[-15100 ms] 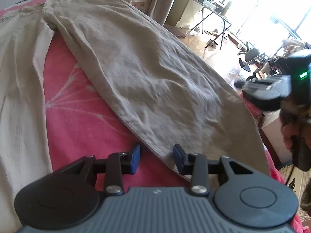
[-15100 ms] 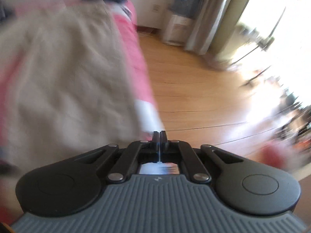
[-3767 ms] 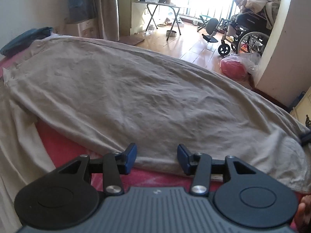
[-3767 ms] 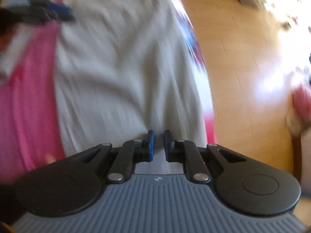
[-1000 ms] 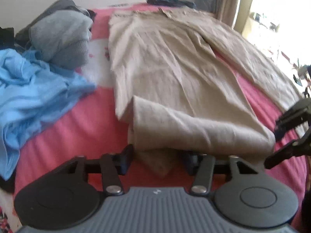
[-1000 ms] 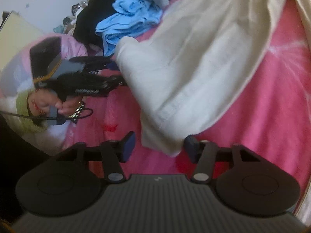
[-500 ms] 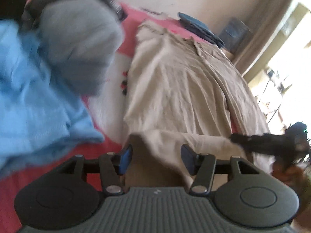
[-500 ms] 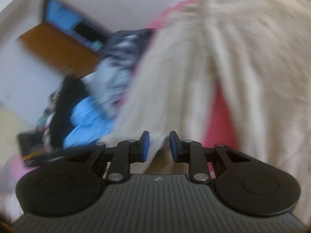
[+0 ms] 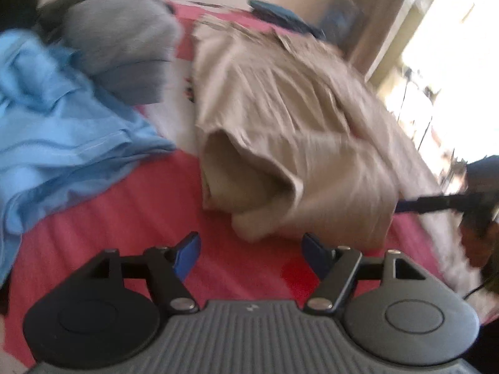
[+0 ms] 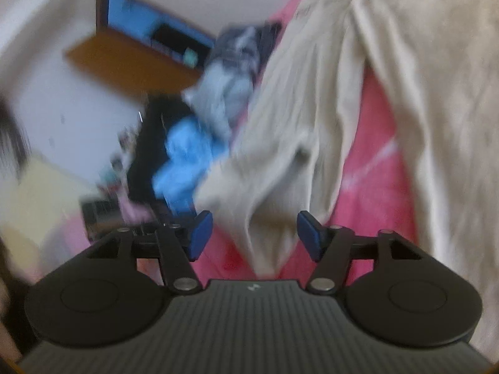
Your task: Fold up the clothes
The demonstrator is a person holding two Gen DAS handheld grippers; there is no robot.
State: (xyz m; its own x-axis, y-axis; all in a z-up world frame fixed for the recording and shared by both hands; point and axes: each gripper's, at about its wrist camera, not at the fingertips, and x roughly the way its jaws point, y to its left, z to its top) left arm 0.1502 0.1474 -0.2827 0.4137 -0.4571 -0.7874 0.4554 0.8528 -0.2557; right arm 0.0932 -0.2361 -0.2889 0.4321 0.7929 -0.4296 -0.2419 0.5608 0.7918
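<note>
Beige trousers (image 9: 290, 118) lie on the pink bed (image 9: 131, 218), with one leg end folded back over itself into a loose open cuff. My left gripper (image 9: 251, 254) is open and empty, a short way in front of that folded end. My right gripper (image 10: 254, 233) is open, with the beige fabric (image 10: 280, 168) hanging between its fingers, not pinched. The right gripper also shows in the left wrist view (image 9: 436, 202), at the folded leg's right edge. Both views are blurred.
A blue garment (image 9: 56, 118) and a grey garment (image 9: 121, 34) are piled on the bed to the left of the trousers. A dark blue item (image 9: 280, 15) lies at the far end. The bed edge and bright window (image 9: 452, 46) are on the right.
My right gripper has opened wide from nearly shut, and the fabric now hangs loose between its fingers. My left gripper has drawn back from the folded leg end, which now lies clear of its fingers.
</note>
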